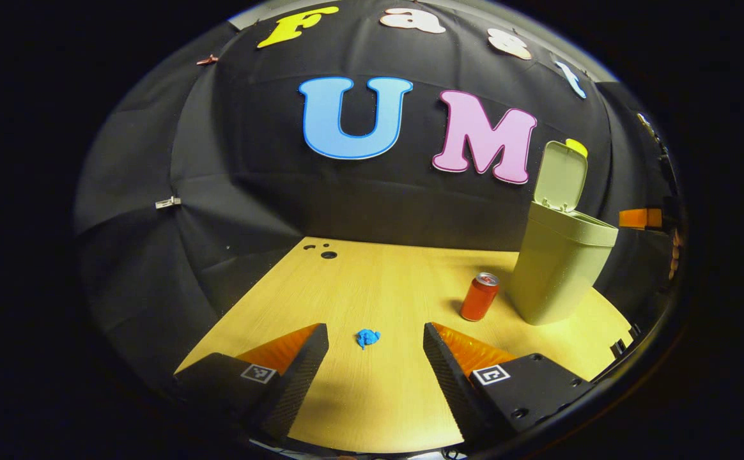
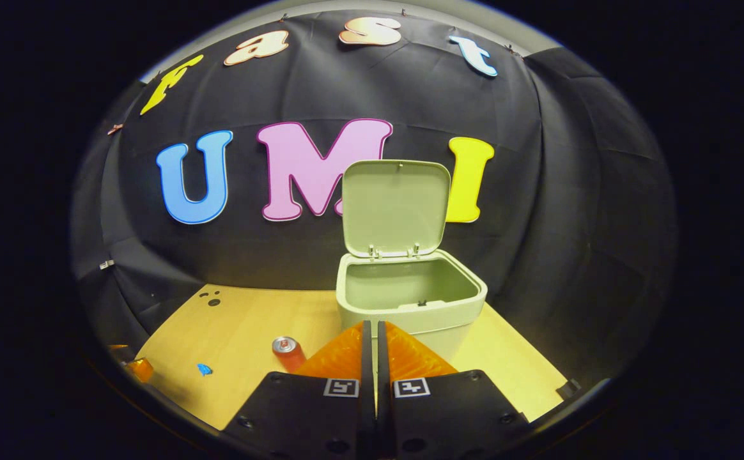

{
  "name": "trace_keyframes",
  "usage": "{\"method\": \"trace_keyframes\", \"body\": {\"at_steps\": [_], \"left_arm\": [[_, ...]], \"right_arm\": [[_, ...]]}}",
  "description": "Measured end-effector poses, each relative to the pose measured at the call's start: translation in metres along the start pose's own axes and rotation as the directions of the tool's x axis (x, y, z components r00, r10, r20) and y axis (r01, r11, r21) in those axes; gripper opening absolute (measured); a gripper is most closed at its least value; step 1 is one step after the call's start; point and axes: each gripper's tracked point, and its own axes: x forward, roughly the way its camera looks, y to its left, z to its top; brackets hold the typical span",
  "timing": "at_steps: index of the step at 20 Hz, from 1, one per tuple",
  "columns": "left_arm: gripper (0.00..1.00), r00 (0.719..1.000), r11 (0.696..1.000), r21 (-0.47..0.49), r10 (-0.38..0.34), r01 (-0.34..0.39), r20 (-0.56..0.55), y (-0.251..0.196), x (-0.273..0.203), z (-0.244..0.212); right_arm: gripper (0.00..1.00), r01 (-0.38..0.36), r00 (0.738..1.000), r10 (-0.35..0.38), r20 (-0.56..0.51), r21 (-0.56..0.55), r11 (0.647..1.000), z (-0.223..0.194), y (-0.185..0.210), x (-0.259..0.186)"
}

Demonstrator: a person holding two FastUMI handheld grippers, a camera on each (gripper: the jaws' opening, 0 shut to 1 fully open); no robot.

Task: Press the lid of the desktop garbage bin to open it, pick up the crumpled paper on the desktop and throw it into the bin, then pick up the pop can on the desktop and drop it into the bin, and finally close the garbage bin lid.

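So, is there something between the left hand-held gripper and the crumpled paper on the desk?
Nothing visible. In the left gripper view the left hand-held gripper is open, and the blue crumpled paper lies on bare desk right in front of the gap between its fingers. The pop can stands off to the side, near the open bin.

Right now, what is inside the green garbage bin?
The bin stands with its lid up. The right gripper view shows bare inner walls near the rim, no trash visible. The bottom is hidden by the front wall.
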Motion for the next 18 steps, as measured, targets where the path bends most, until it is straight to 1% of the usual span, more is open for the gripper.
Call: {"method": "trace_keyframes", "body": {"at_steps": [3,6,7,8,9,11,12,13,14,15,16,18], "left_arm": [[0.96,1.0,1.0,-0.029,0.011,-0.012,-0.014,0.005,0.009,-0.005],[0.96,0.998,0.998,-0.025,0.053,-0.054,-0.045,0.013,0.023,-0.014],[0.98,0.997,0.998,-0.026,0.062,-0.064,-0.055,0.013,0.029,-0.018],[0.96,0.996,0.997,-0.032,0.065,-0.067,-0.061,0.014,0.037,-0.019],[0.96,0.995,0.997,-0.036,0.066,-0.068,-0.071,0.013,0.045,-0.022],[0.96,0.992,0.996,-0.024,0.08,-0.082,-0.093,0.013,0.062,-0.03],[0.95,0.991,0.996,-0.018,0.09,-0.092,-0.098,0.014,0.073,-0.033],[0.96,0.989,0.995,-0.018,0.098,-0.101,-0.111,0.014,0.081,-0.038],[0.99,0.985,0.993,-0.026,0.108,-0.113,-0.134,0.015,0.092,-0.045],[0.96,0.981,0.991,-0.042,0.117,-0.125,-0.156,0.015,0.102,-0.053],[0.96,0.977,0.989,-0.058,0.122,-0.134,-0.173,0.014,0.111,-0.059],[0.96,0.973,0.988,-0.06,0.131,-0.145,-0.191,0.011,0.128,-0.066]], "right_arm": [[0.05,-0.027,1.0,0.027,-0.013,0.001,1.0,-0.014,0.01,0.001],[0.06,-0.051,0.998,0.05,-0.046,-0.01,0.999,-0.03,0.013,0.005],[0.07,-0.06,0.996,0.059,-0.068,-0.013,0.998,-0.037,0.012,0.007],[0.11,-0.069,0.994,0.068,-0.088,-0.011,0.998,-0.042,0.012,0.007],[0.17,-0.081,0.991,0.079,-0.105,-0.007,0.997,-0.048,0.013,0.006],[0.5,-0.104,0.986,0.103,-0.134,-0.002,0.995,-0.06,0.014,0.006],[0.73,-0.107,0.984,0.105,-0.147,-0.008,0.994,-0.065,0.013,0.004],[0.79,-0.114,0.98,0.11,-0.165,-0.015,0.993,-0.072,0.012,0.004],[0.9,-0.121,0.977,0.116,-0.18,-0.021,0.992,-0.078,0.013,0.002],[0.98,-0.121,0.975,0.113,-0.191,-0.03,0.992,-0.082,0.011,0.002],[1.0,-0.124,0.974,0.115,-0.198,-0.035,0.992,-0.084,0.01,-0.001],[1.0,-0.127,0.969,0.116,-0.22,-0.039,0.991,-0.091,0.004,-0.005]]}}
